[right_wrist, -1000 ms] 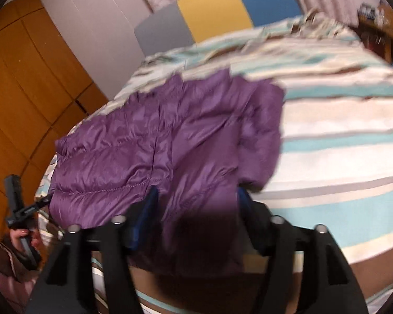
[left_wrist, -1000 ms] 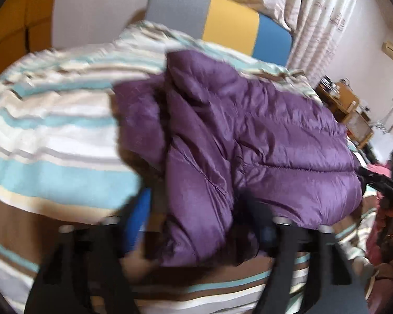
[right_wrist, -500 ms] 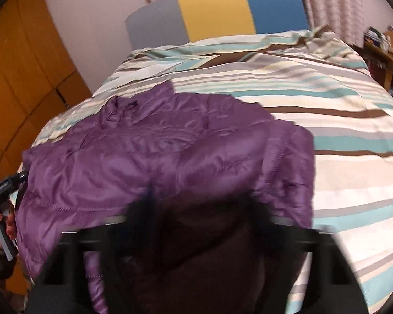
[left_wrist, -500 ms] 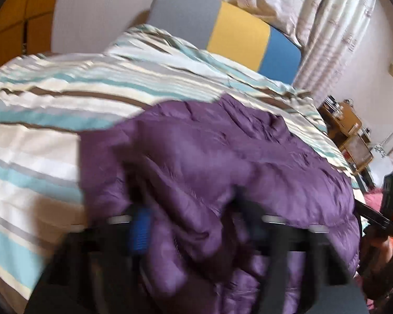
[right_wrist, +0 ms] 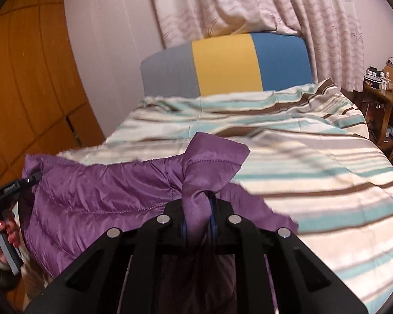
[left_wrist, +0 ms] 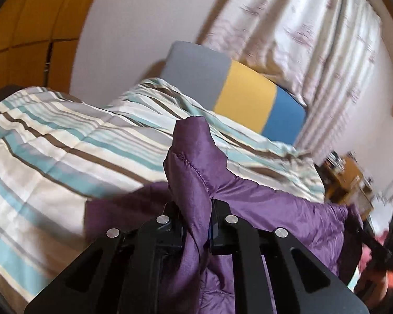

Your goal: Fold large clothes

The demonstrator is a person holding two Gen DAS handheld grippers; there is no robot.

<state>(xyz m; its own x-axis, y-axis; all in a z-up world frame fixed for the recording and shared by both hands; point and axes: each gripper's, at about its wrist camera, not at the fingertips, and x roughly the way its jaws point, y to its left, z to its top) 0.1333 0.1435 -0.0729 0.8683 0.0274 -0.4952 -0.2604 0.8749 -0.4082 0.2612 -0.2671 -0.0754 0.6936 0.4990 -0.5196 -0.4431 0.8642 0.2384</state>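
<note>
A purple quilted jacket (left_wrist: 275, 217) hangs between both grippers above a striped bed. My left gripper (left_wrist: 195, 222) is shut on a bunched corner of the jacket that sticks up between its jaws. My right gripper (right_wrist: 198, 219) is shut on the opposite corner of the jacket (right_wrist: 97, 191). The fabric stretches sideways between the two grips and drapes down. The left gripper also shows at the left edge of the right wrist view (right_wrist: 5, 191), held in a hand. The right gripper shows at the right edge of the left wrist view (left_wrist: 380, 246).
The bed has a striped cover (right_wrist: 314, 167) in cream, teal and brown. A grey, yellow and blue headboard (right_wrist: 222, 65) stands at the far end under curtains (right_wrist: 249, 2). Orange wardrobe doors (right_wrist: 26, 78) are on the left, a wooden side table (right_wrist: 382, 96) on the right.
Both grippers went from open over the flat jacket to shut on its corners. They have lifted the jacket off the bed and both views have tilted up towards the headboard.
</note>
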